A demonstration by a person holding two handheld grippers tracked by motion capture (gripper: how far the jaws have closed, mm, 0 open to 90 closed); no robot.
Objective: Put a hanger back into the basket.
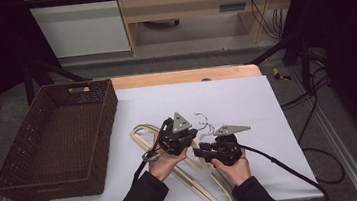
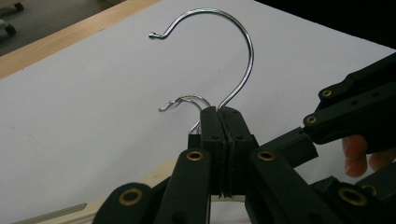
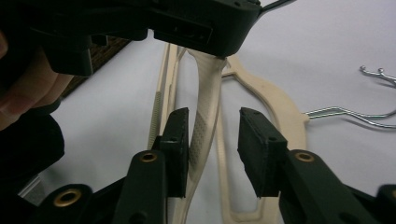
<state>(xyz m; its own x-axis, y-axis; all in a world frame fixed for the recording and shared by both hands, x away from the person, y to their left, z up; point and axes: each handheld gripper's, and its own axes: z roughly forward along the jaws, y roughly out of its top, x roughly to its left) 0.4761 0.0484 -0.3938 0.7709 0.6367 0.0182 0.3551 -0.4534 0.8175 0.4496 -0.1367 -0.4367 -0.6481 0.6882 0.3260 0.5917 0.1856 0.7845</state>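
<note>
hanger hooks (image 2: 243, 60): bright polished metal wire | hangers (image 3: 208, 102): cream matt plastic, ribbed grip patches | basket (image 1: 55, 138): dark brown woven wicker | table sheet (image 1: 246, 98): white, matt, smooth | table edge (image 1: 184, 76): pale wood | gripper jaws: matt black plastic, brass rivets

A sheet (image 1: 246, 98) covers most of the tabletop (image 1: 179, 77), leaving a strip of it bare along the far edge. A basket (image 1: 57, 138) stands at the left edge of the tabletop, just beside the sheet's left edge. Hangers (image 1: 210, 177) lie stacked on the sheet near its front edge, running from the middle toward the front, with their hooks (image 1: 204, 123) pointing to the far side. The left gripper (image 1: 183, 136) sits over the hangers at the hook end. The right gripper (image 1: 203, 151) is just to its right and nearer the front edge, its 2 jaws either side of a hanger arm (image 3: 205, 116).
</note>
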